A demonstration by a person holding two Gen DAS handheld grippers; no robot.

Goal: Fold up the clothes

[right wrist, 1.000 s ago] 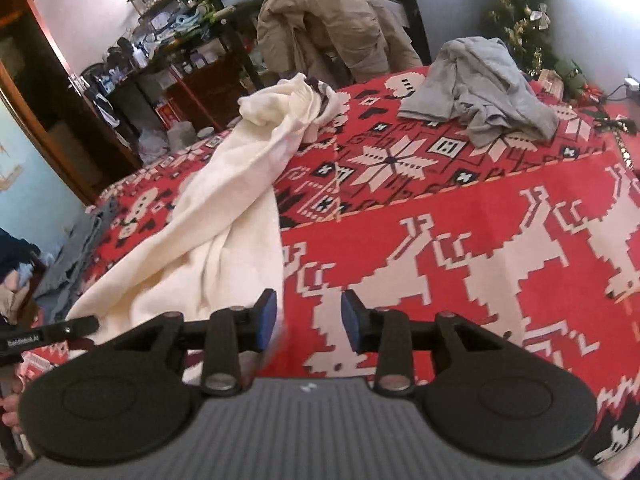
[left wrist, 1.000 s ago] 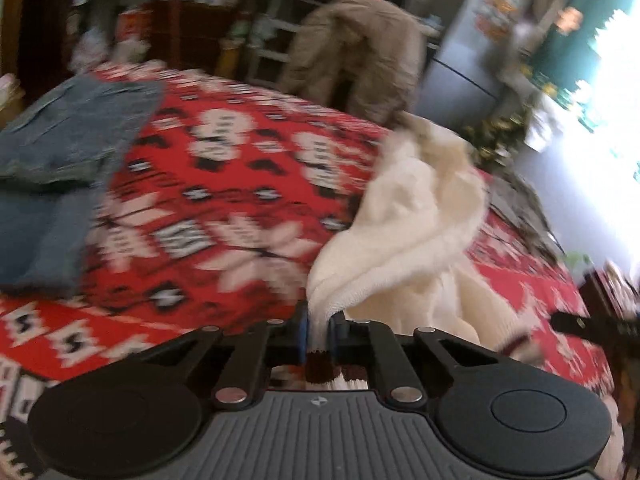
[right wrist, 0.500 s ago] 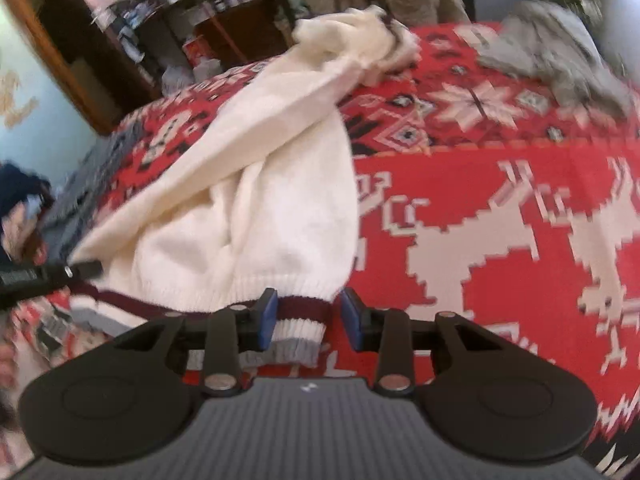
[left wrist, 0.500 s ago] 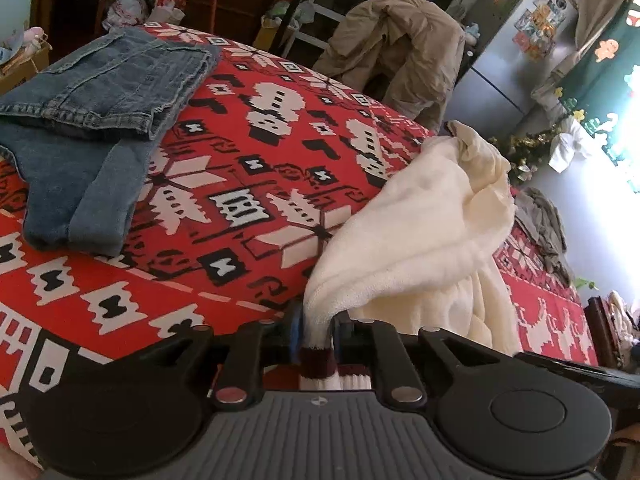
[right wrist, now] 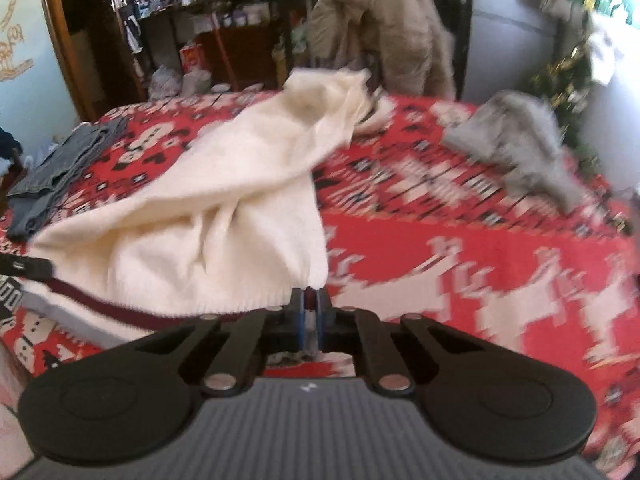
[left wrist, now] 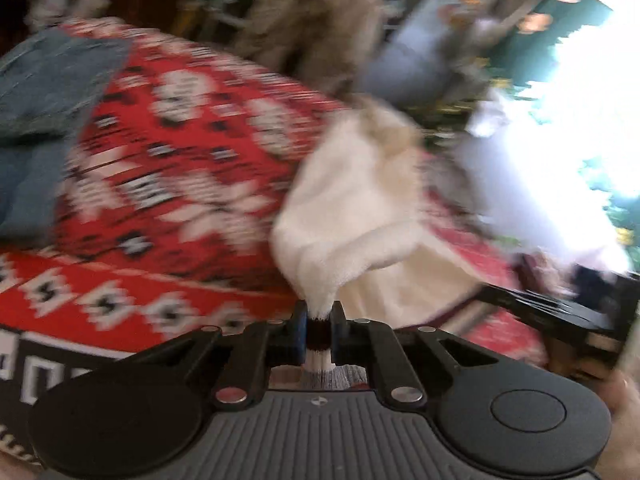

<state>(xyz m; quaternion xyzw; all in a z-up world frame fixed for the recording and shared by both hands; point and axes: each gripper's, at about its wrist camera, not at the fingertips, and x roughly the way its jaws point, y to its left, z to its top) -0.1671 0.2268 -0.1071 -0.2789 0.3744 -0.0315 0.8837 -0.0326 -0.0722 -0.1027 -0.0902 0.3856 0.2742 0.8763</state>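
Observation:
A cream knit sweater with a dark red and grey striped hem lies bunched on the red patterned bedspread. My left gripper pinches one corner of the hem, and its jaws are closing on the fabric. The sweater rises from there in a twisted bundle. My right gripper grips the other hem corner, its jaws closing with the knit edge between the pads. The hem stretches between the two grippers. The left view is blurred.
Folded blue jeans lie at the bed's left side. A crumpled grey garment sits at the far right. A tan jacket hangs on a chair behind the bed, with cluttered shelves beyond.
My right gripper moved left to the sweater's hem and shut on its corner. The left gripper kept its hold on the other corner and swung a little.

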